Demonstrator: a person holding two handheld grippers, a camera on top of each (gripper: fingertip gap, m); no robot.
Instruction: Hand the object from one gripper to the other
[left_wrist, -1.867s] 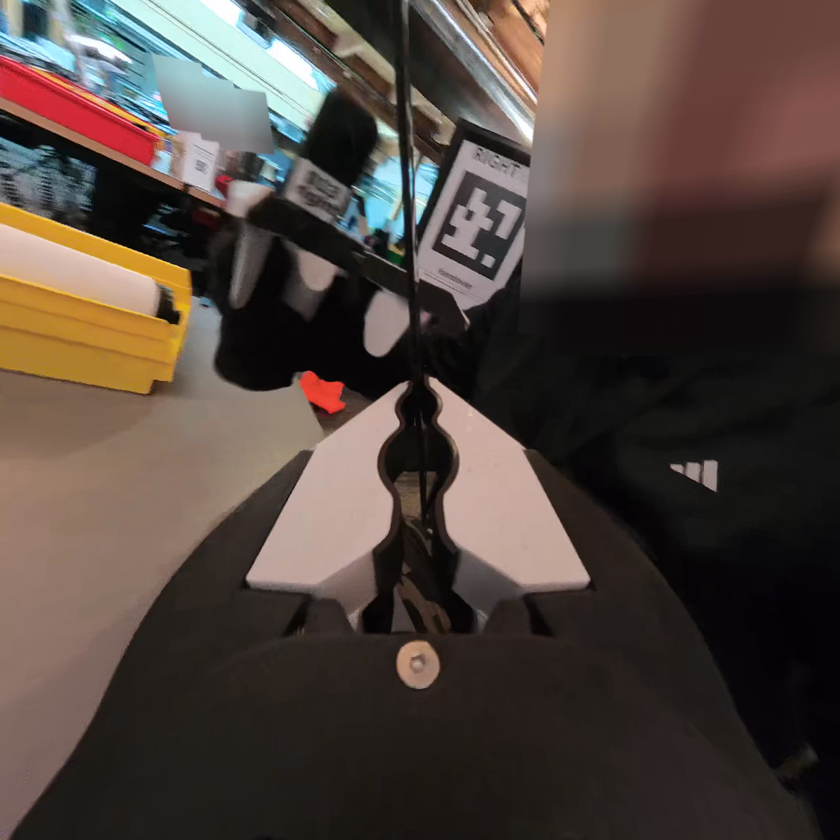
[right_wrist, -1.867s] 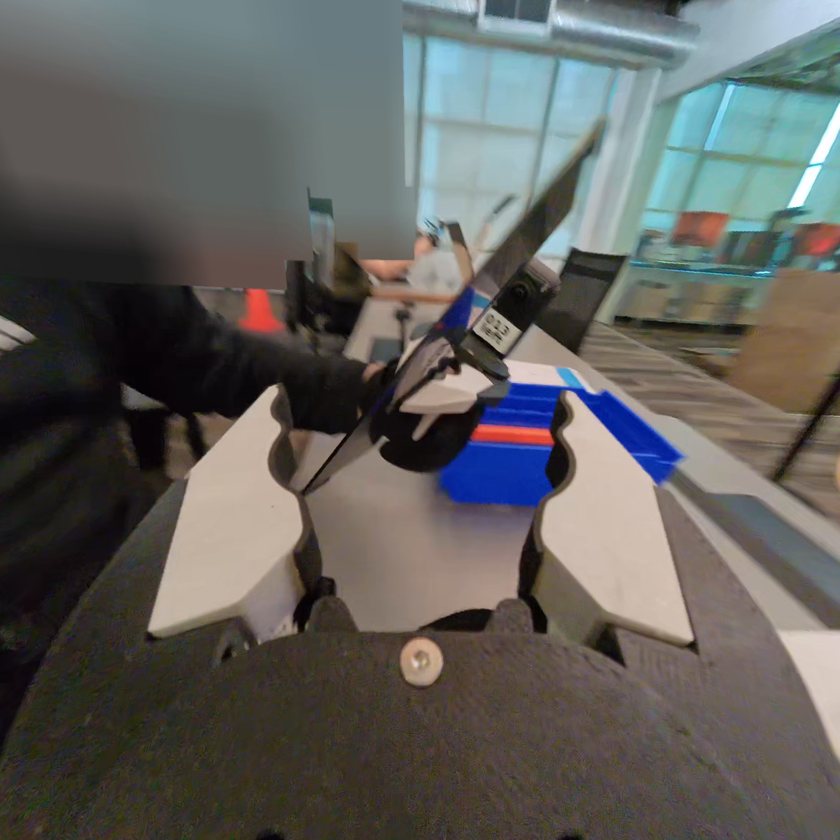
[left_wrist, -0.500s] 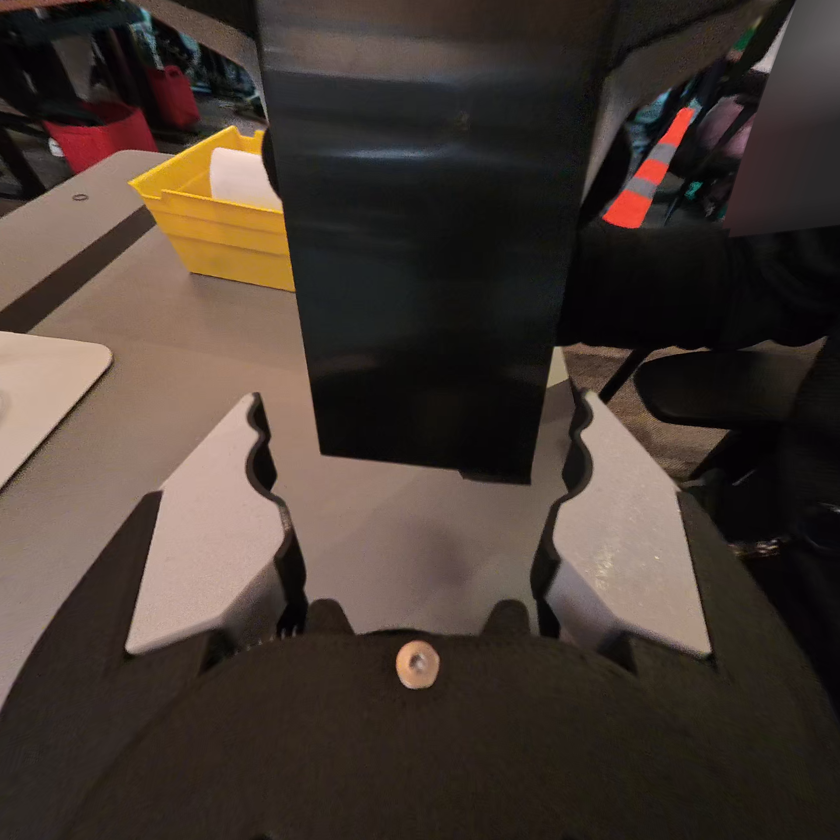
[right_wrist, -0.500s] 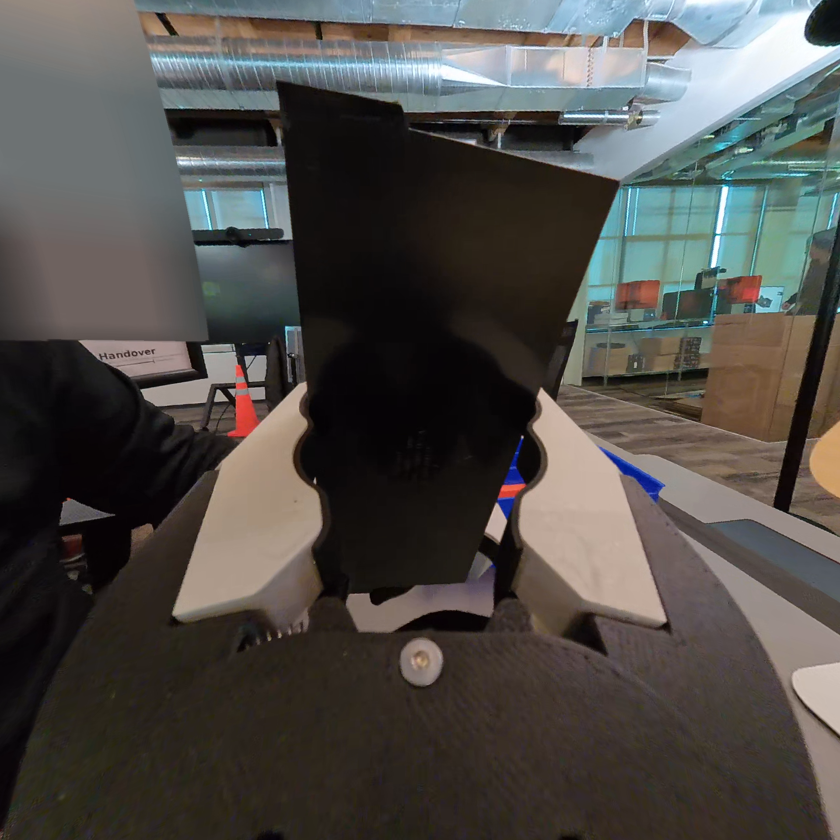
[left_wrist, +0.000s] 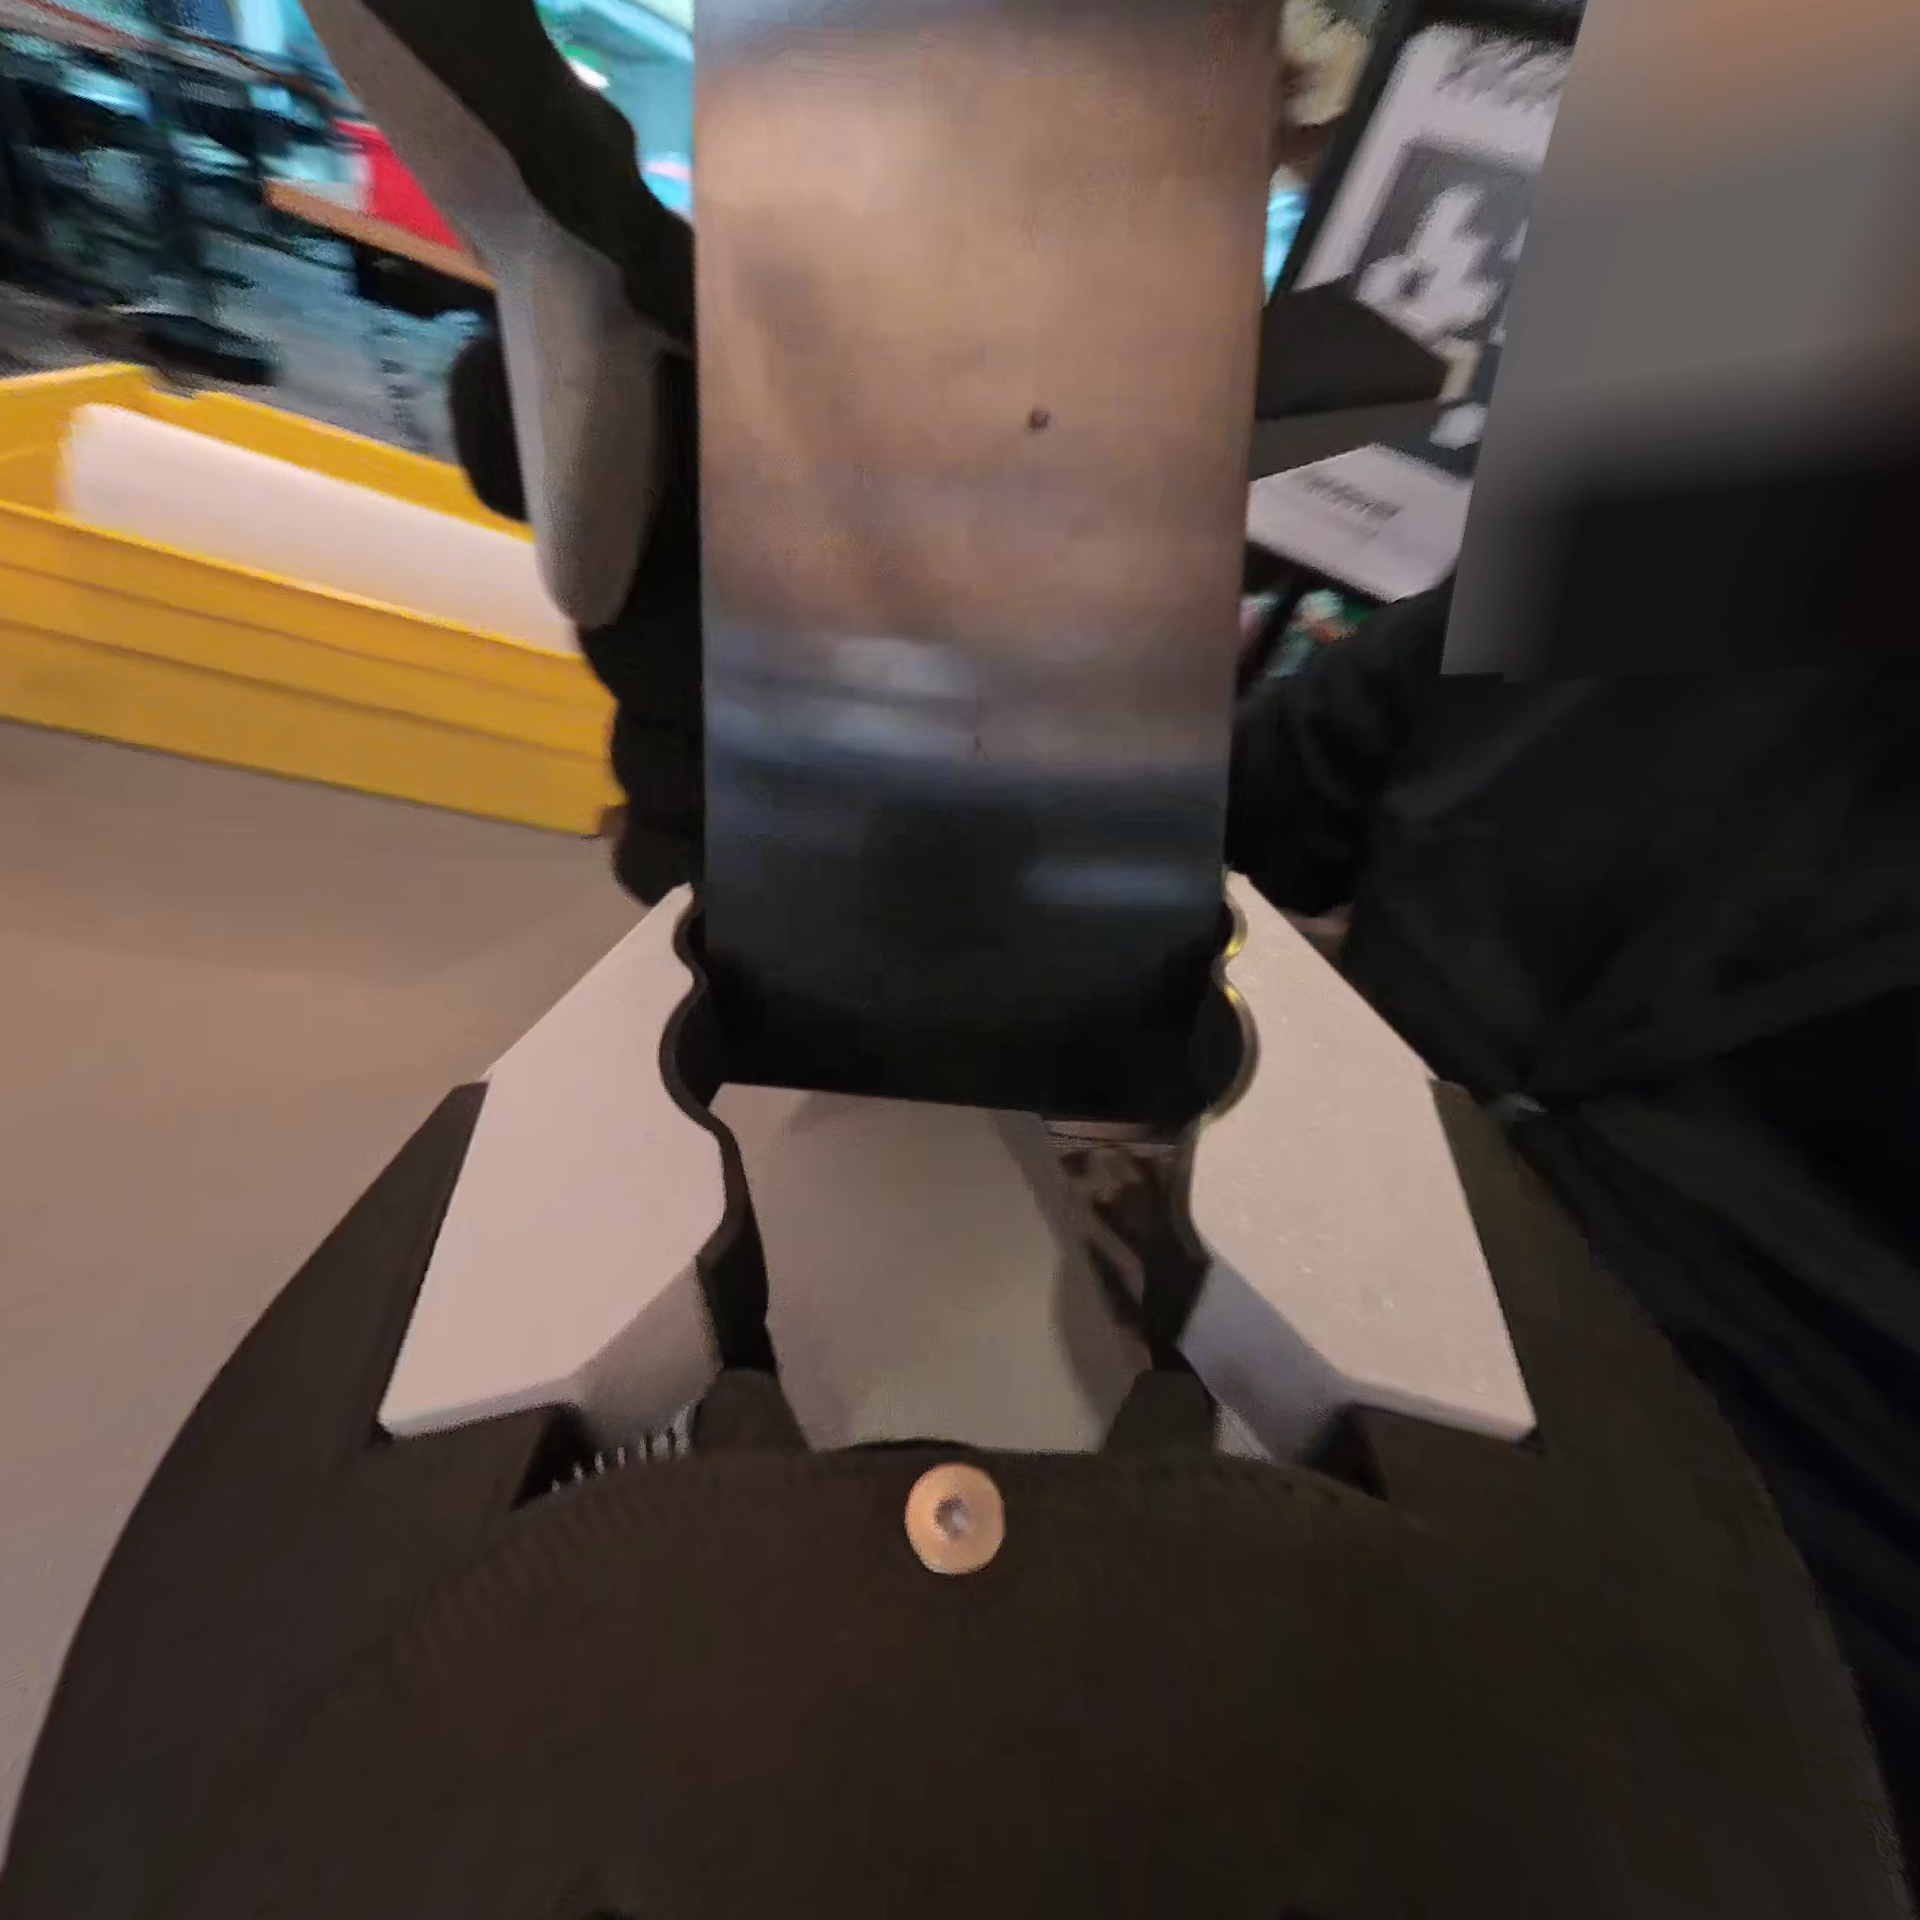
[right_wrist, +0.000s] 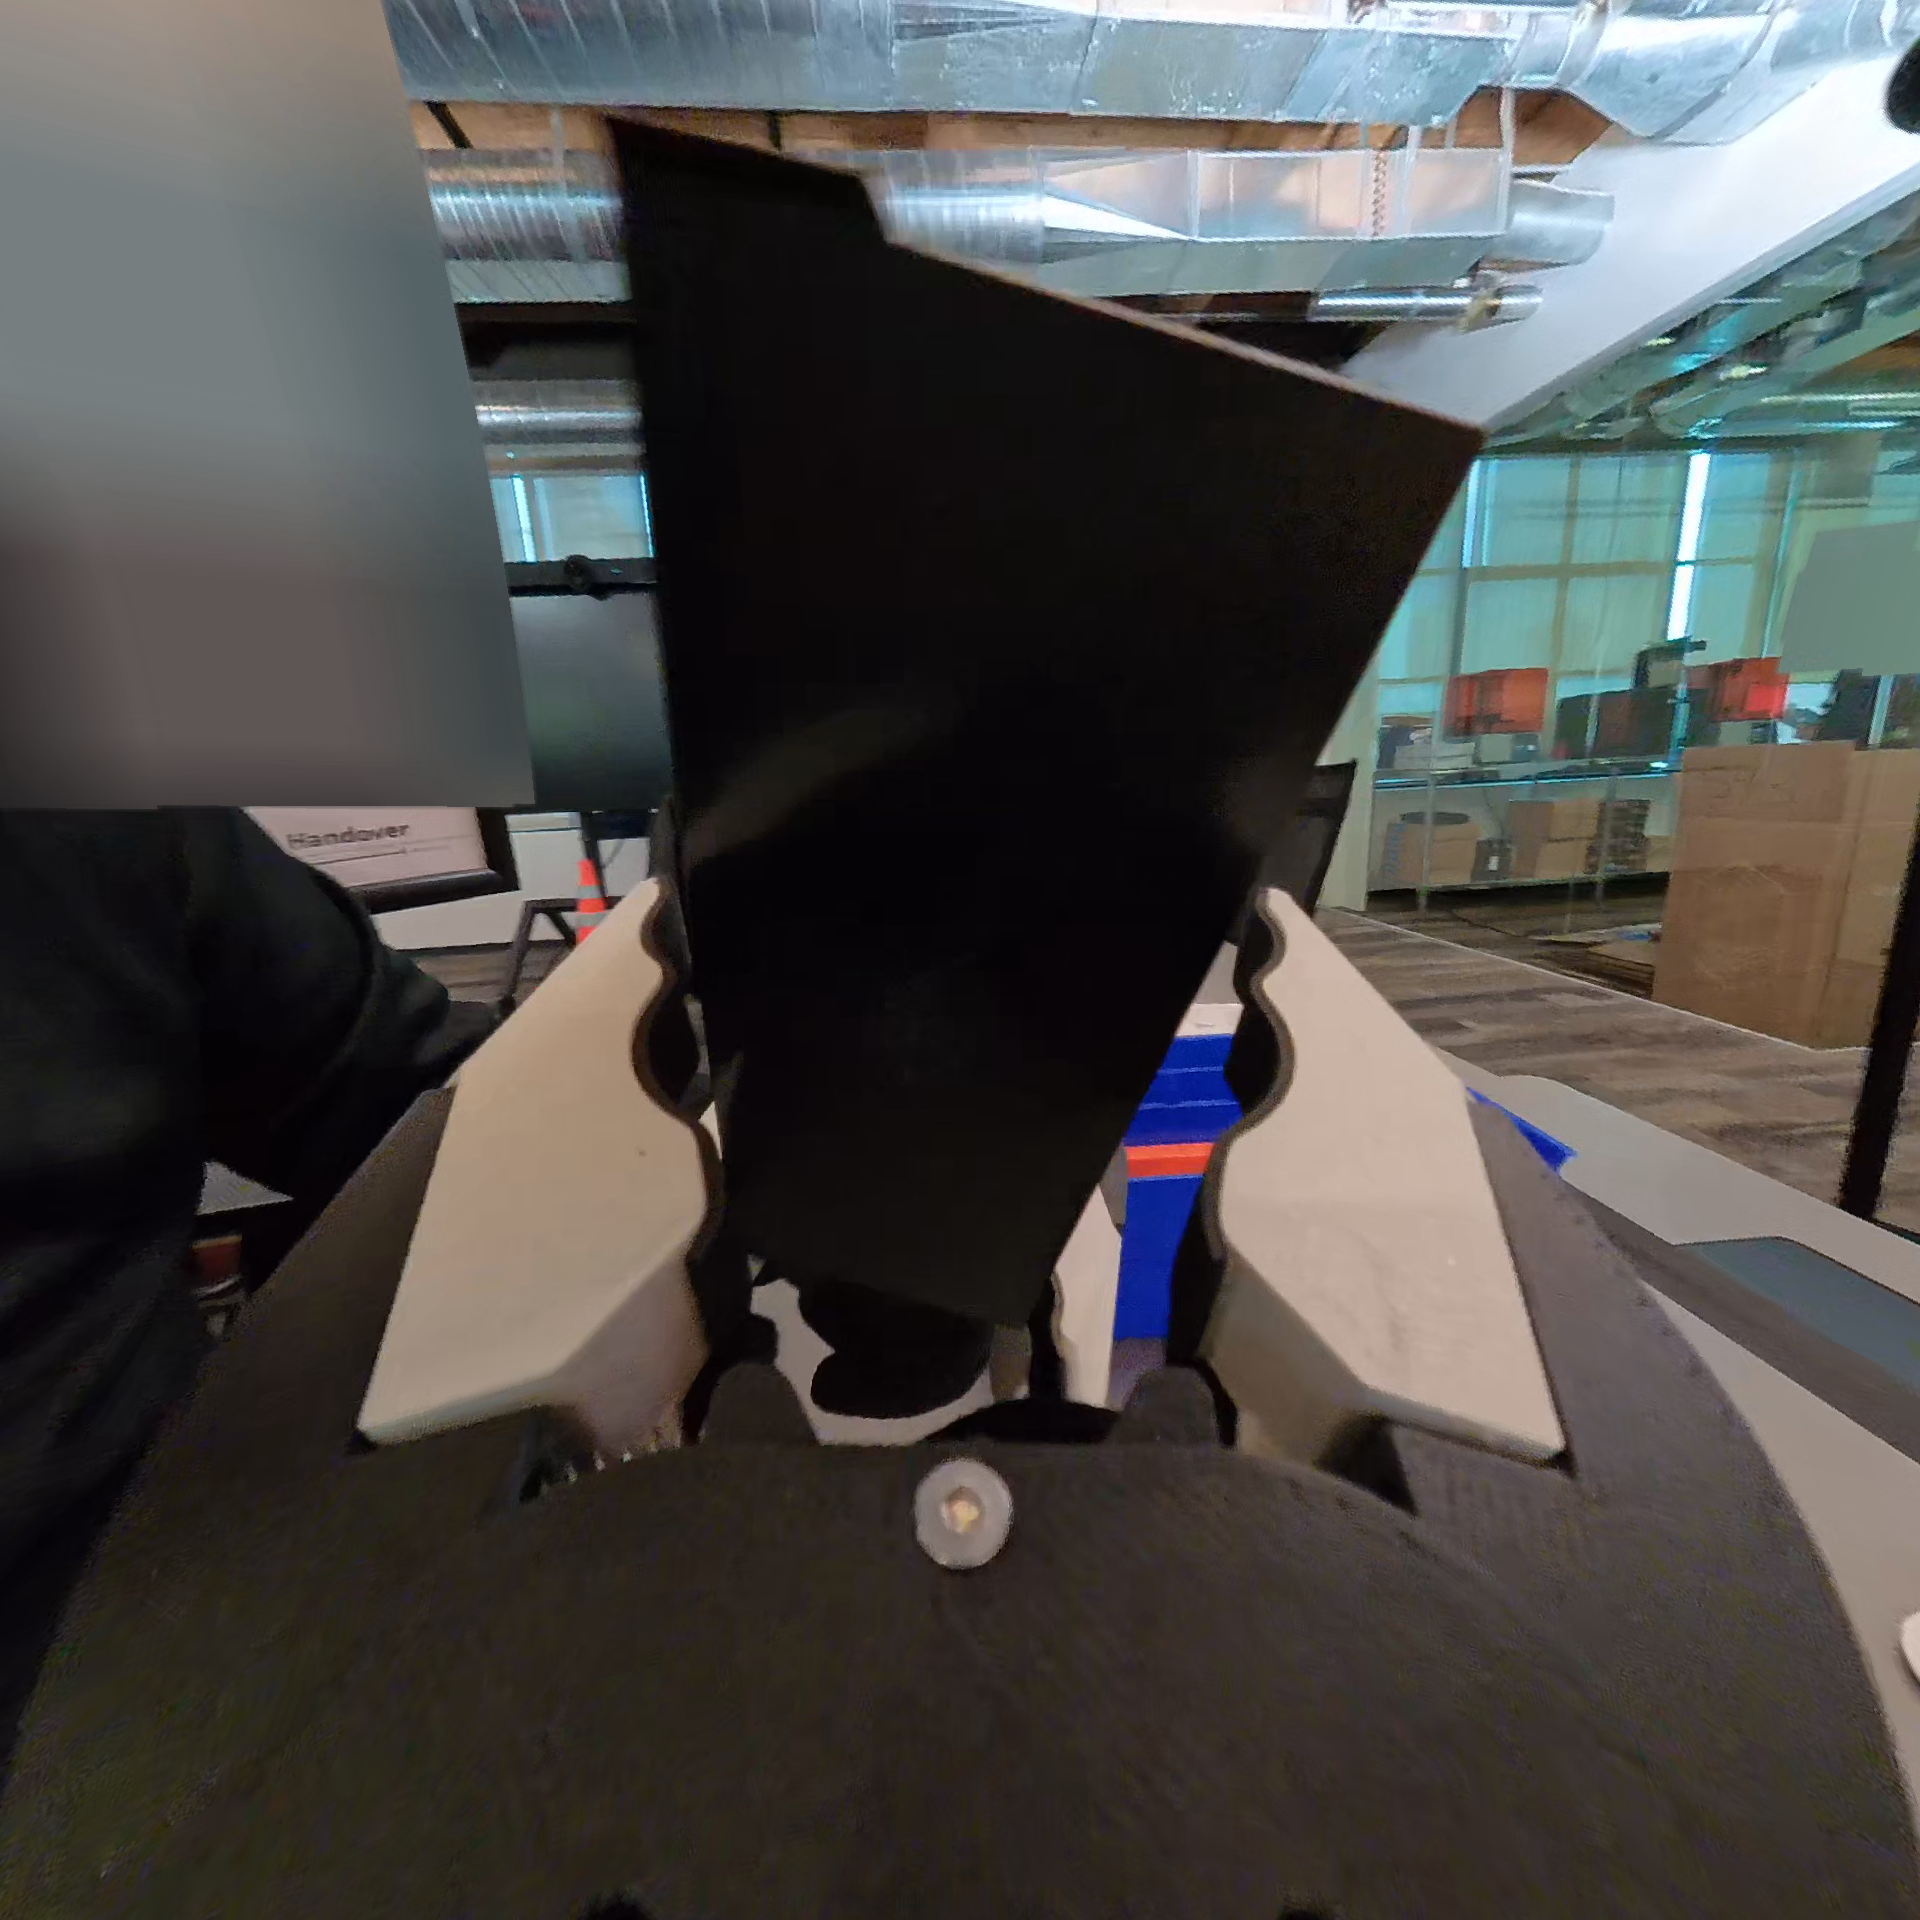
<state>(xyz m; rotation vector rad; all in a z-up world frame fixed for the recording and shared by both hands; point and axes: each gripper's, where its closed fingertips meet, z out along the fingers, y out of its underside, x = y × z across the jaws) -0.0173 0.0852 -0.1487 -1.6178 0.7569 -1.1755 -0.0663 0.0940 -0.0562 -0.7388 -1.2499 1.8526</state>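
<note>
A: Where is the black plate (left_wrist: 966, 520)?
B: Its edges sit pinched between the left gripper (left_wrist: 961, 997) fingers; the right gripper (right_wrist: 961, 997) straddles it too, contact unclear.
A: Around the plate?
B: Yellow bin (left_wrist: 260, 665) left of it, blue bin (right_wrist: 1174, 1164) behind, both on the table (left_wrist: 239, 987).

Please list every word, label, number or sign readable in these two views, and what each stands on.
White sign, left in the right wrist view: one bold printed word with finer print under it; I don't quote writing.
Marker board, left wrist view: black-and-white square pattern with small print below, too blurred to read.
Black plate: no writing visible.
Cardboard boxes: nothing legible.
</note>
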